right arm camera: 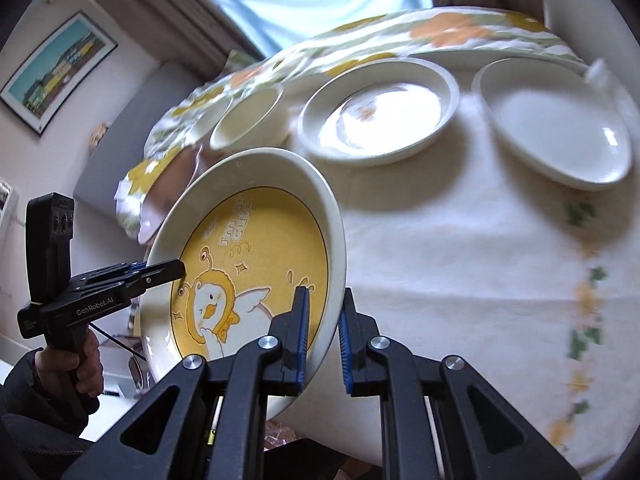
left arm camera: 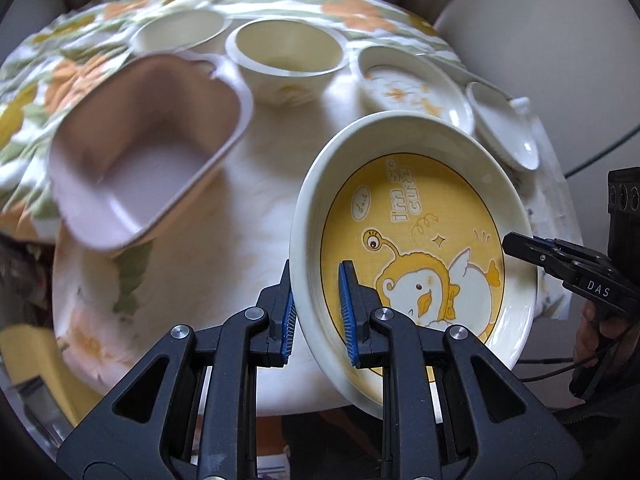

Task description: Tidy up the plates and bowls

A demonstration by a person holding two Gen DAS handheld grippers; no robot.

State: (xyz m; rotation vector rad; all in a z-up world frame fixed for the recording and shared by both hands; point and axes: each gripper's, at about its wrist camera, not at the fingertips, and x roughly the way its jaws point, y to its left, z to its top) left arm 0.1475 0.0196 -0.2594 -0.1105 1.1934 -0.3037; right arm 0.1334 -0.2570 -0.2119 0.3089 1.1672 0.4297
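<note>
**Inspector:** State of the two grippers?

**Assistant:** The left gripper (left arm camera: pixel 318 312) is clenched on the near rim of the yellow cartoon plate (left arm camera: pixel 416 248), one blue pad inside the rim, one outside. The right gripper (right arm camera: pixel 322 344) is clamped on the opposite rim of the same plate, again one pad each side.

**Inspector:** Position of the plate?

**Assistant:** Held between both grippers, tilted, clear of the floral tablecloth (right arm camera: pixel 460 240). Its printed face shows a duck-like figure and lettering.

**Inspector:** Other ware on the table?

**Assistant:** A pink square dish (left arm camera: pixel 144 152) sits to the left in the left wrist view, blurred. Behind it stands a cream bowl (left arm camera: pixel 286 58), with a second cream bowl (left arm camera: pixel 180 32) further left. To the right lie a patterned shallow plate (left arm camera: pixel 416 88) and a plain white plate (left arm camera: pixel 504 124), just beside each other.

**Inspector:** The person?

**Assistant:** A hand (right arm camera: pixel 76 364) in a dark sleeve grips the left tool's handle.
</note>
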